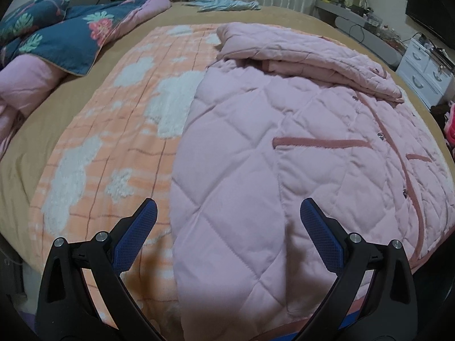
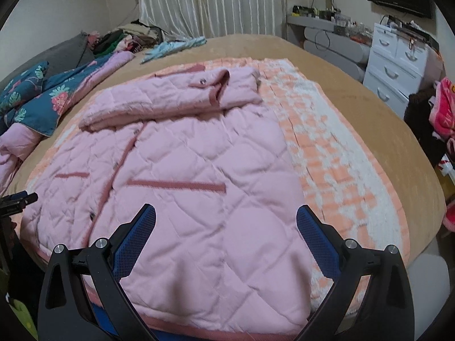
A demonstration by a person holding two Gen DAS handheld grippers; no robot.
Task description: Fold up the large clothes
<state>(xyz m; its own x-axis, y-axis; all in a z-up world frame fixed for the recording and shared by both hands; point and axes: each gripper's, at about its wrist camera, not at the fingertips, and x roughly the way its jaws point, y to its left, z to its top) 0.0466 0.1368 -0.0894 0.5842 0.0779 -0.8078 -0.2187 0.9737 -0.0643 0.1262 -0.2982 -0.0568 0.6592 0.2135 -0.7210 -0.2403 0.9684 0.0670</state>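
The big pink jacket (image 2: 182, 153) lies on the orange blanket (image 2: 335, 153) on the bed (image 2: 355, 85). Its sleeves look folded in across the top. The bottom half probably needs folding up. The left gripper (image 1: 229, 216) and right gripper (image 2: 226, 221) are both wide apart, holding nothing.
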